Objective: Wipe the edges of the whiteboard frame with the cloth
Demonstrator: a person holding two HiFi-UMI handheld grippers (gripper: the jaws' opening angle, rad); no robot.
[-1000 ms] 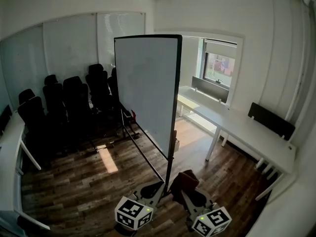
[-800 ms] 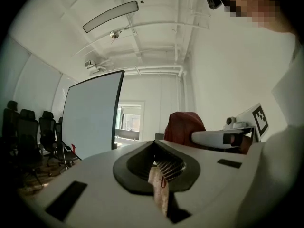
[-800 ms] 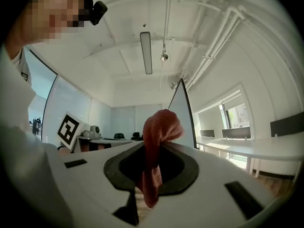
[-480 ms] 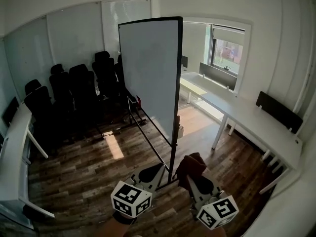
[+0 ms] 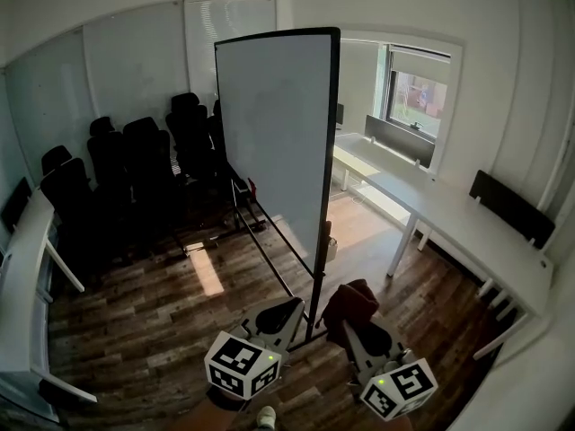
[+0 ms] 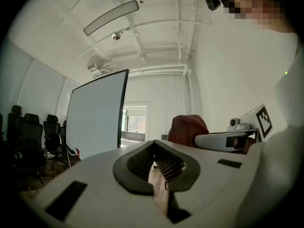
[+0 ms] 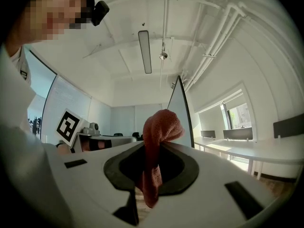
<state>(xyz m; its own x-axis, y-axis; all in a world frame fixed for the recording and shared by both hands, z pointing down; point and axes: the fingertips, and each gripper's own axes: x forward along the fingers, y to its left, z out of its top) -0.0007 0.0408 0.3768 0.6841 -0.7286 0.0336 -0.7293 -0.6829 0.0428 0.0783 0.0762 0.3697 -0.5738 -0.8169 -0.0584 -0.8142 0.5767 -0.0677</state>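
The whiteboard [image 5: 274, 142] stands upright on a wheeled stand, and its black frame [image 5: 328, 151] shows edge-on toward me. A dark red cloth [image 5: 352, 300] is pinched in my right gripper [image 5: 357, 317], which is low and just right of the near frame post. In the right gripper view the cloth [image 7: 159, 129] bunches up out of the shut jaws of the right gripper [image 7: 151, 148], with the frame edge [image 7: 183, 109] behind it. My left gripper [image 5: 287, 310] hovers left of the post. In the left gripper view this gripper [image 6: 153, 144] is shut with nothing in it.
Several black office chairs [image 5: 135, 173] crowd the back left. White desks [image 5: 449, 223] run along the right wall under a window [image 5: 418, 97], and another table [image 5: 22, 259] is at the left. The stand's floor bar [image 5: 269, 259] crosses the wood floor.
The view has shifted, so the whiteboard sits a little higher and further right in the picture. Both grippers stay low by the near post, the right one still holding the cloth.
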